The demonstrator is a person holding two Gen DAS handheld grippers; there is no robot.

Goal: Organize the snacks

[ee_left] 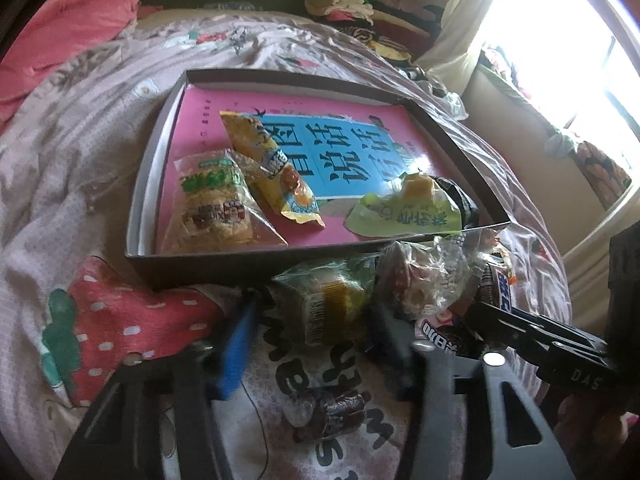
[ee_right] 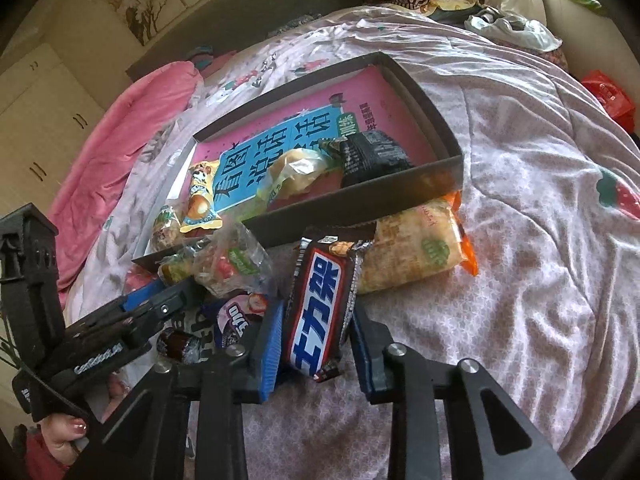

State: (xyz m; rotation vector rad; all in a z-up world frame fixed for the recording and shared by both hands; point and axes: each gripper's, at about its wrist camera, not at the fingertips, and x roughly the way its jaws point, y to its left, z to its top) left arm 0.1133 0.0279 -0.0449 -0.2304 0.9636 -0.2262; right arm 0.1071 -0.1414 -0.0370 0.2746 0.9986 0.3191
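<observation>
A shallow dark box point(ee_left: 256, 264) with a pink book inside lies on the bed and holds a clear cracker pack point(ee_left: 208, 204), a yellow snack pack point(ee_left: 272, 160), a green-wrapped cake point(ee_left: 404, 208) and a black pack point(ee_right: 372, 152). My left gripper point(ee_left: 316, 320) has its jaws around a clear-wrapped yellow cake point(ee_left: 328, 304) just in front of the box. My right gripper point(ee_right: 316, 320) has its jaws around a brown Snickers bar point(ee_right: 316, 304). Loose snacks lie between them: a clear candy bag point(ee_right: 232, 260), an Oreo pack point(ee_right: 236, 316), a small dark candy point(ee_left: 332, 416).
A large orange-ended cracker pack point(ee_right: 416, 248) lies against the box's near wall. The quilt point(ee_right: 520, 200) is rumpled, with a pink blanket point(ee_right: 120, 132) at the left. Clothes are piled point(ee_left: 360, 4) behind, by a bright window point(ee_left: 560, 40).
</observation>
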